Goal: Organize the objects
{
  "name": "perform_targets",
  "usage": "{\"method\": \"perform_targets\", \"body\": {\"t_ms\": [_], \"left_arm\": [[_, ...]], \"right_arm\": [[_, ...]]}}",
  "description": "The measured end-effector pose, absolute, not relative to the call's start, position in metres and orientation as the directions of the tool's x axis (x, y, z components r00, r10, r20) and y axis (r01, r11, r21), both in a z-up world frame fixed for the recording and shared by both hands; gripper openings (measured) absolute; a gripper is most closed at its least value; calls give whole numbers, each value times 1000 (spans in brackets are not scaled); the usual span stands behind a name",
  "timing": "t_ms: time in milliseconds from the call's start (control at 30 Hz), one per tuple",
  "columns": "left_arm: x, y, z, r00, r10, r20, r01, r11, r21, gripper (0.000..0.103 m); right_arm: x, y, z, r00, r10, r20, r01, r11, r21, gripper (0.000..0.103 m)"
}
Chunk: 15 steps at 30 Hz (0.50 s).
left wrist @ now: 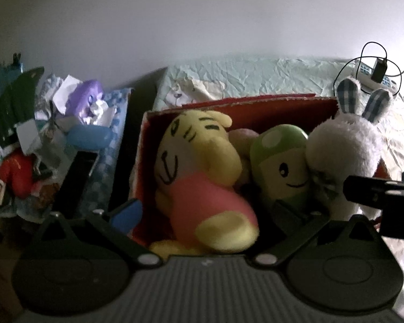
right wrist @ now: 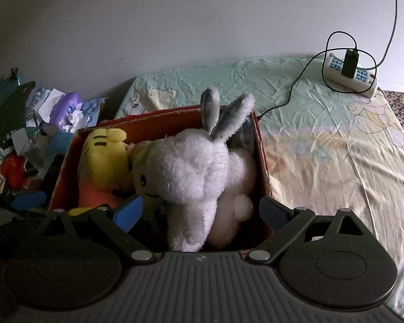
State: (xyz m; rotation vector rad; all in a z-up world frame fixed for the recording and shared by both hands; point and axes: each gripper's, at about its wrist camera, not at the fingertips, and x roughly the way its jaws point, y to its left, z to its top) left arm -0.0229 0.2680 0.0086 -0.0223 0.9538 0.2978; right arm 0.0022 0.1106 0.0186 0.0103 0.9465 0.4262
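Three plush toys packed in one red box (left wrist: 256,102) on the bed.

Left wrist: one yellow tiger (left wrist: 202,172), one green mushroom (left wrist: 280,161) and one white rabbit (left wrist: 344,145) fill it; the left gripper (left wrist: 215,210) is spread wide, empty.
Right wrist: the right gripper (right wrist: 200,212) gapes around the rabbit (right wrist: 194,172), fingers (right wrist: 273,212) apart; one power strip (right wrist: 350,75) lies beyond.

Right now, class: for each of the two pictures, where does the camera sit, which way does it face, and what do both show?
Left wrist: on the left gripper, facing the red cardboard box; own fingers show, plus the other gripper's black tip.
Right wrist: on the right gripper, over the white plush rabbit; both blue-padded fingers show.
Shared: box, rabbit, yellow-and-pink plush toy, green plush toy, white power strip.
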Motion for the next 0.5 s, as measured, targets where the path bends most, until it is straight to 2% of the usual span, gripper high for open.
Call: {"method": "perform_targets", "body": {"t_ms": [500], "left_arm": [[-28, 277, 15, 573, 260, -777, -304, 948, 94, 101]], "right_arm": [[4, 113, 19, 523, 350, -777, -345, 921, 182, 95]]}}
